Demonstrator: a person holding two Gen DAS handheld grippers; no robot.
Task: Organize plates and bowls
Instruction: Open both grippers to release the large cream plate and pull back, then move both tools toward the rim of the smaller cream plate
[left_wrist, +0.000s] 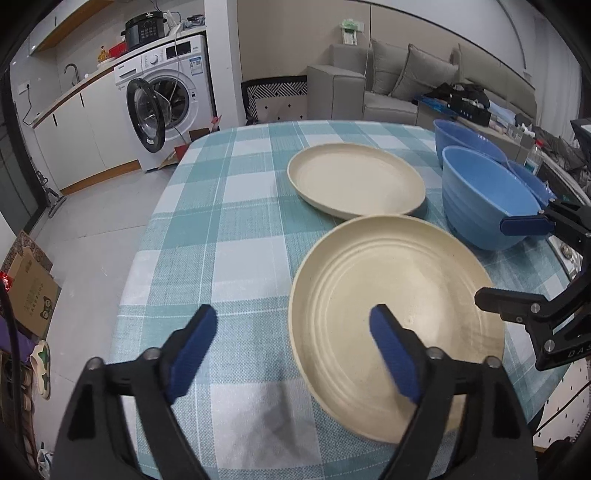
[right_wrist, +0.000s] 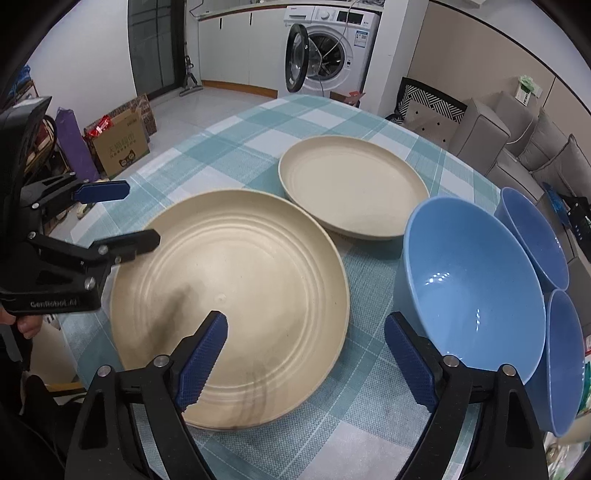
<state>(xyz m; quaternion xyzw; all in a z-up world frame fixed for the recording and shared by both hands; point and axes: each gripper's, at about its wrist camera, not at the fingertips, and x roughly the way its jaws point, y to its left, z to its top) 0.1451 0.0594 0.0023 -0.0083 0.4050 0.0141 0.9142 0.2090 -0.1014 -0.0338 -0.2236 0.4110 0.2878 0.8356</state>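
1. cream-coloured and ridged in rings, the near plate (right_wrist: 229, 302) lies flat on the teal-and-white checked tablecloth (left_wrist: 207, 236), close to the table's near edge.
2. a second cream plate (right_wrist: 351, 192) sits just beyond it, further across the cloth; in the right wrist view their rims look close together, whether touching i cannot tell.
3. to the right of the plates stands a large blue bowl (right_wrist: 476, 291), upright on the cloth, just beside the near plate.
4. two more blue bowls stand by it: one behind (right_wrist: 535, 236) and one to its right (right_wrist: 565, 362), both crowded against the large bowl at the table's right side.
5. the left gripper (left_wrist: 291, 354) hangs above the near plate's left rim with its tongs spread wide, one blue pad (left_wrist: 192, 350) over the cloth and the other over the plate; nothing is between them.
6. the right gripper (right_wrist: 306, 362) also has its tongs wide apart and holds nothing; its left pad (right_wrist: 203, 362) is over the near plate, its right pad over the cloth next to the large bowl.
7. each gripper shows in the other's view, jaws parted and empty.
8. behind the table a white washing machine (left_wrist: 173, 92) stands with its door open, and a grey sofa (left_wrist: 388, 85) lines the far wall.
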